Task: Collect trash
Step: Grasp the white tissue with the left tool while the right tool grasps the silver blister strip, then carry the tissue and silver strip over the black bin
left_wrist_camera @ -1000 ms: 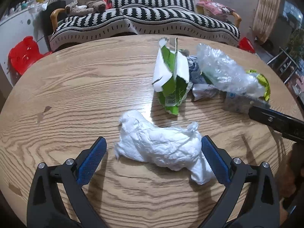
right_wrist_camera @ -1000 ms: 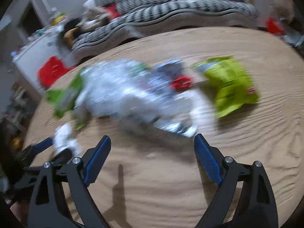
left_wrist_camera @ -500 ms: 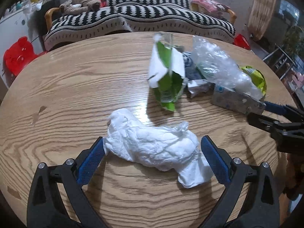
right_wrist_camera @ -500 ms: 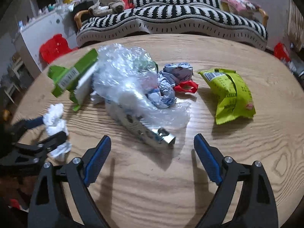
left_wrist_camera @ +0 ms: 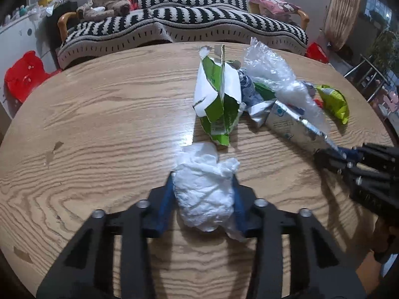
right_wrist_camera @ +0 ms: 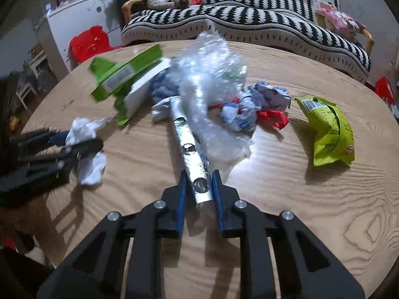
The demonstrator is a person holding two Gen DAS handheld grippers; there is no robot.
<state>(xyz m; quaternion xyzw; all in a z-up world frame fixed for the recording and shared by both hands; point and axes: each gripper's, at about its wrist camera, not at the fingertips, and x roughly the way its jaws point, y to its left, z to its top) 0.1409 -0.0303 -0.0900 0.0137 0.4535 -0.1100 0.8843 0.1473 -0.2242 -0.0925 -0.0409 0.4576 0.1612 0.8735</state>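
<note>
Round wooden table [left_wrist_camera: 104, 129] fills both views; striped sofa [left_wrist_camera: 179, 27] runs across the top of each frame; trash sits in a loose heap right of centre in the left wrist view and centre in the right wrist view.

Clear plastic bag [right_wrist_camera: 212, 79] is the biggest piece; probably near weightless, crinkly and slippery, best taken by a bunched fold. Torn green carton [left_wrist_camera: 219, 99] stands on its edge just above the tissue; likely light and stiff-ish, a flat panel edge looks the place to grip. Silver foil box [right_wrist_camera: 189, 149] lies long and narrow, part under the bag; looks light and crushable, smooth skin may slip. Lime snack pouch [right_wrist_camera: 329, 129] lies apart at right of the right wrist view. Crumpled blue wrapper [right_wrist_camera: 254, 107] and red scrap [right_wrist_camera: 273, 119] touch the bag's right side. White tissue wad [left_wrist_camera: 204, 189] sits lower centre in the left wrist view; soft, compressible, any hold works.

Left gripper [left_wrist_camera: 203, 194] has just been closing; its pads now squeeze the tissue wad from both sides. Right gripper [right_wrist_camera: 198, 189] has just been closing too; pads pinch the near end of the foil box.

Versus half a second earlier: both jaw pairs stood wide then; the tissue lay spread out between the left pads, now bunched narrow; the foil box end lay ahead of the right pads, now between them.
</note>
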